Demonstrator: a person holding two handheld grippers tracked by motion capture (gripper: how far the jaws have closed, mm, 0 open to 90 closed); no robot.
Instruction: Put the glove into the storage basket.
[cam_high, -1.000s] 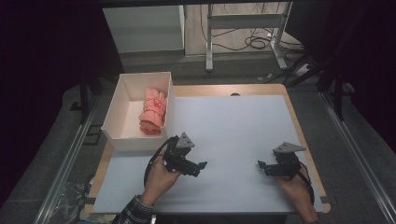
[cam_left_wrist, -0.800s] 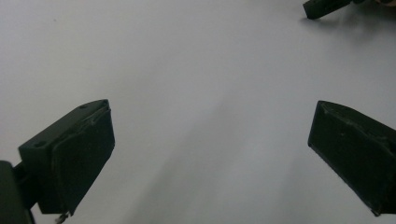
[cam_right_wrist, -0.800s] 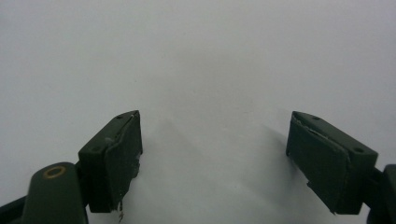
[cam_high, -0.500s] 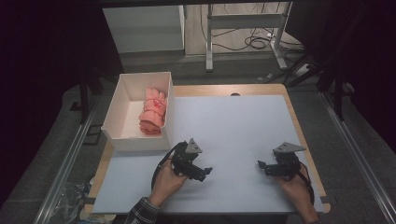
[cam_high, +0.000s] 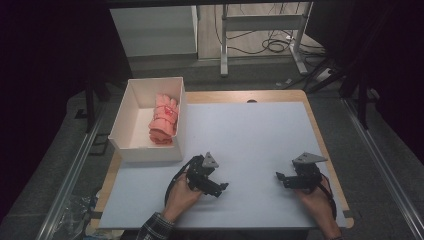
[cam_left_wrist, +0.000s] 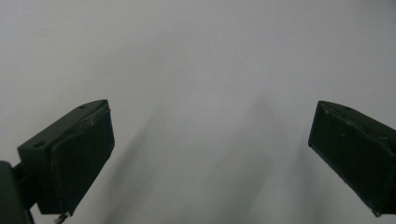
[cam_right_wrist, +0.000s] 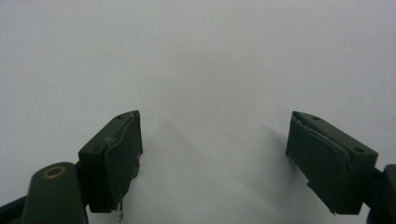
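Both grippers, left (cam_high: 223, 187) & right (cam_high: 278, 176), wide open, empty, near tabletop (cam_high: 260, 135) front edge; pink cloth (cam_high: 163, 120) already in box (cam_high: 125, 120), prob. done.

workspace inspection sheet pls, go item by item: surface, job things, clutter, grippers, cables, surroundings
surface: pale mat on a wooden table, bare in the middle
job's things: white box at the mat's left edge, rolled pink cloth inside it
clutter: nothing seen on the mat
grippers: left gripper and right gripper both open, nothing between the jaws, held low over the near part of the mat
cables: black cable trailing from the left gripper; loose wires on the floor beyond the table
surroundings: metal stand behind the table, dark room
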